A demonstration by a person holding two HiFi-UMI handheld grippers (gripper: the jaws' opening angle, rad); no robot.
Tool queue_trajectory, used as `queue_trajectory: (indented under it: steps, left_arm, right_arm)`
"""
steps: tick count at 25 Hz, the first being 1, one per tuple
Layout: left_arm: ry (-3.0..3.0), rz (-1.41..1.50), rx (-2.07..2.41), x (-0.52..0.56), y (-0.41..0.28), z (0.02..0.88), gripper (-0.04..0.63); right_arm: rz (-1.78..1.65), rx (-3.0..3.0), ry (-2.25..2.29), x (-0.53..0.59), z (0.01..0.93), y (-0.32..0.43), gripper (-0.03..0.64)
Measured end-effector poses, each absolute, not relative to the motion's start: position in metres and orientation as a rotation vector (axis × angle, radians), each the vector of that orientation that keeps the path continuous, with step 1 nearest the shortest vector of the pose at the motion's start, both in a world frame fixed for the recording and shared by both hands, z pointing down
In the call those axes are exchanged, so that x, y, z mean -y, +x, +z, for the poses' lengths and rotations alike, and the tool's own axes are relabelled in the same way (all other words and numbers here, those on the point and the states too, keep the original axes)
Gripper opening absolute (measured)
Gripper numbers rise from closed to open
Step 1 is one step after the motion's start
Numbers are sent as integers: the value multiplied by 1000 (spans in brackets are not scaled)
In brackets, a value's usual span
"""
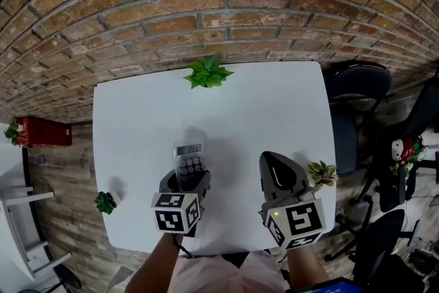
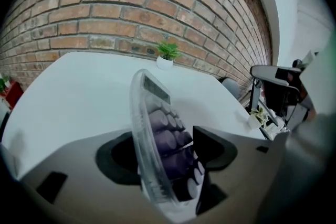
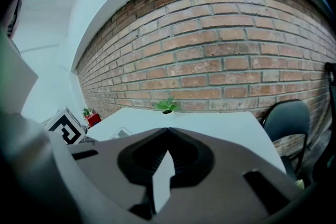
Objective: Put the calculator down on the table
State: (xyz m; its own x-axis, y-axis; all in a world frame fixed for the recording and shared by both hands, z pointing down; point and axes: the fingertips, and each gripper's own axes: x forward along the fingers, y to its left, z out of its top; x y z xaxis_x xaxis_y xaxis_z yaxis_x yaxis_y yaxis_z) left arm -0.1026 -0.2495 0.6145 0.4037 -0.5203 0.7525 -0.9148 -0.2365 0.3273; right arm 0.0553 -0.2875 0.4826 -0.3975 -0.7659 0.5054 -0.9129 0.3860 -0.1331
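Spreading, left gripper (image 1: 185, 182): jaws are standing apart around the calculator's near end; a gap is showing at the left pad, so nothing is pinching it.
Calculator (image 1: 188, 158): sitting over the white table (image 1: 260, 113), near its front edge, keys facing right in the left gripper view; can't tell if it's fully resting.
Right gripper (image 1: 278, 165): jaw tips are pressing together, empty.
Pose: both are reaching in from the near edge, pointing toward the brick wall (image 1: 206, 3) and angling down.
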Motion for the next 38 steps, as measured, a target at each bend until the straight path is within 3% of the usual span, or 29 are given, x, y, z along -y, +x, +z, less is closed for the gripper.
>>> queue_trajectory:
  steps: [15,24,38]
  left_arm:
    - [1906,770,1360,252,-123,613,399]
    - [1949,787,1394,249,-124,602,405]
    - [2133,302,1794,234,-160,422,392]
  right_arm:
    - [545,2293,1452,285,480,51,2]
    - [537,2304,1443,281,478,49,2]
    - [326,2518,1354,265,398,0,2]
